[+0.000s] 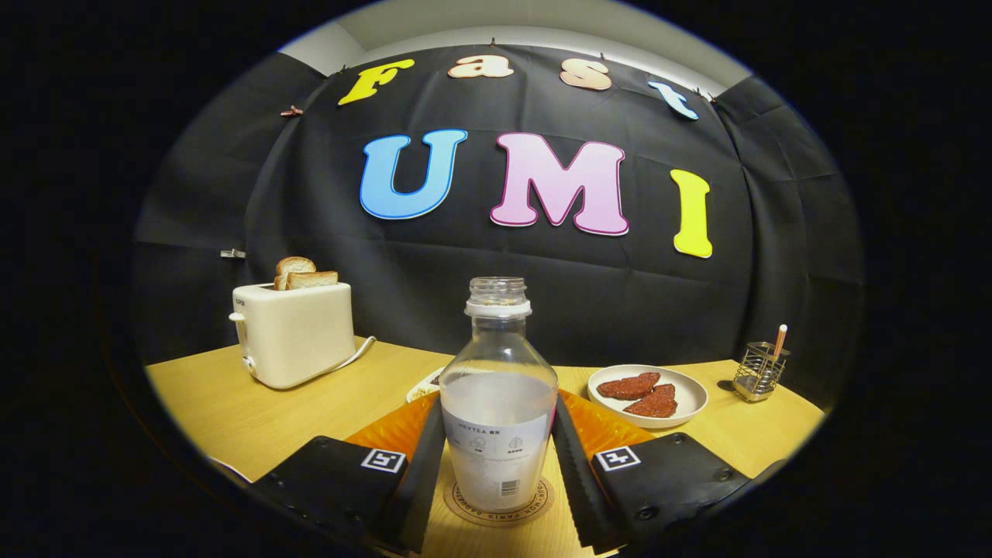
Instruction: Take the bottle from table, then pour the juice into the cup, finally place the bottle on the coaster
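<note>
Gripper [498, 465] fingers flank the bottle [498, 403], which stands upright on the coaster [500, 508].
I judge placing nearly done; whether they pinch it or have let go, I cannot tell.

A staged breakfast corner inside a recording booth: a light wooden desk [232, 411] stands against a wall of black cloth [620, 294] pinned below a white ceiling. On the desk sit a cream two-slot toaster [293, 332] with browned bread slices [304, 273] standing in it, a white oval plate [690, 403] of reddish-brown patties [643, 392], and a small wire holder [759, 370].
</note>
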Demonstrator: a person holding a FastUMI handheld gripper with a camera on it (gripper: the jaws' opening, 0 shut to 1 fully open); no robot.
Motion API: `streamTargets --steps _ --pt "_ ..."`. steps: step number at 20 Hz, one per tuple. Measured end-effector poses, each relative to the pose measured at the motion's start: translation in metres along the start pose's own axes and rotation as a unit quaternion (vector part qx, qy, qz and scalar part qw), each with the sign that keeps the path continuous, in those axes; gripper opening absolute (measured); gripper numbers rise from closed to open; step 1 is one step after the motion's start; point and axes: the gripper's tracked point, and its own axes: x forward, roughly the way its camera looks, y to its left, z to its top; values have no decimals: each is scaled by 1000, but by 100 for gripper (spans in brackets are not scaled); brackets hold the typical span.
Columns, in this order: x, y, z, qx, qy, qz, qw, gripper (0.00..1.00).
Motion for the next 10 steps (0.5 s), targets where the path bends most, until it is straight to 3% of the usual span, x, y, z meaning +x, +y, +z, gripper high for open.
streamTargets --steps 7,10 --pt "3 -9 -5 18 4 -13 1000 76" --pt "-1 -11 -10 27 16 -15 999 81"
